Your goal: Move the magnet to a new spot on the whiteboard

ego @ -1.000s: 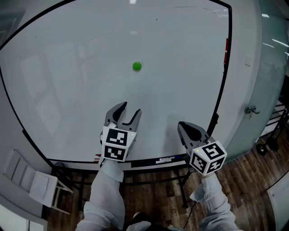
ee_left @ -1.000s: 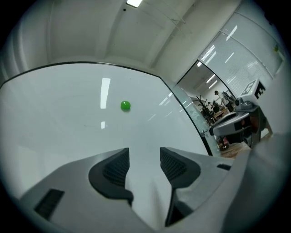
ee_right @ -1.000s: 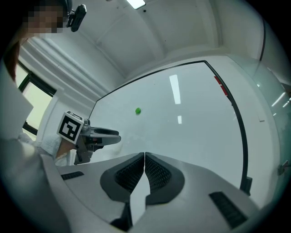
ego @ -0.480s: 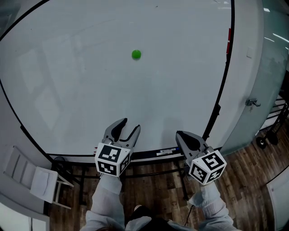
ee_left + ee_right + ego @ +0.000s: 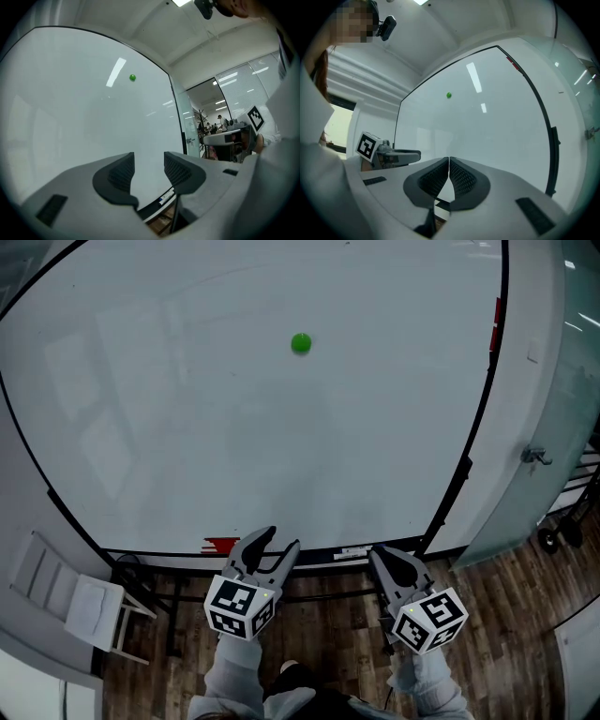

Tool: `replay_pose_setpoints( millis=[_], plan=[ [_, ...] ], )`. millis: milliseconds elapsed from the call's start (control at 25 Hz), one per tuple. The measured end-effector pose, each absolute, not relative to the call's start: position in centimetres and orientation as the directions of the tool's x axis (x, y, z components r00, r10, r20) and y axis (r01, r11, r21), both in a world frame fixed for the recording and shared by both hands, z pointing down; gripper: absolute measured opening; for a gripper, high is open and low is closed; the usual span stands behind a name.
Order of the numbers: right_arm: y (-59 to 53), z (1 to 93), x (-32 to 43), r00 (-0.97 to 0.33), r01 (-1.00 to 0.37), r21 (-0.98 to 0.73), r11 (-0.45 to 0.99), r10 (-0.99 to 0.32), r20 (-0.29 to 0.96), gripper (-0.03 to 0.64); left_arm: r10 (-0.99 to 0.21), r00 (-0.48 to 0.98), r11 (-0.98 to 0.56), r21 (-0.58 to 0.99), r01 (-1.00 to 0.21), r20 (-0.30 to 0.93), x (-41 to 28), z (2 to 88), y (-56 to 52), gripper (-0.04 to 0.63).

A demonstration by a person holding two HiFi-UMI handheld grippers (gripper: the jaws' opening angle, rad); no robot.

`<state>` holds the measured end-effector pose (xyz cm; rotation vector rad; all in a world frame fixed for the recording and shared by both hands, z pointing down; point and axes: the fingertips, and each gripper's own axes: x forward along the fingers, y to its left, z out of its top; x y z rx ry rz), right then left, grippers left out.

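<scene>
A green magnet (image 5: 300,343) sits high on the whiteboard (image 5: 169,446). Well below, by its bottom edge, the left gripper (image 5: 279,541) has jaws wide apart, just narrowed slightly, with nothing between them. The right gripper (image 5: 382,557) is closed and empty.

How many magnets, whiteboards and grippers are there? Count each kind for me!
green magnet: 1
whiteboard: 1
grippers: 2 (left gripper, right gripper)
Total: 4
</scene>
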<state>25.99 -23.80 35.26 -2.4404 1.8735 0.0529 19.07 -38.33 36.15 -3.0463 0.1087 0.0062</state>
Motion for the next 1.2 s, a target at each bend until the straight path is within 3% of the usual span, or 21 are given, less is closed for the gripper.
replay_pose_setpoints(
  millis=[600, 960, 1200],
  plan=[
    [-19.8, 41.2, 25.5, 0.435, -0.901, -0.017, -0.434, -0.900, -0.018, 0.029, -0.088, 0.995, -0.992, 0.090, -0.091, 0.035, 15.6, 44.1, -37.1, 0.100],
    [-19.2, 44.1, 25.6, 0.407, -0.913, -0.040, -0.407, -0.914, 0.008, 0.029, -0.099, 0.993, -0.992, 0.073, -0.103, 0.059, 14.5, 47.2, -36.5, 0.020],
    [-19.5, 46.3, 25.3, 0.383, -0.921, -0.048, -0.386, -0.922, 0.058, 0.029, -0.079, 0.995, -0.995, 0.062, -0.083, 0.069, 15.1, 48.2, -35.6, 0.009]
  ],
)
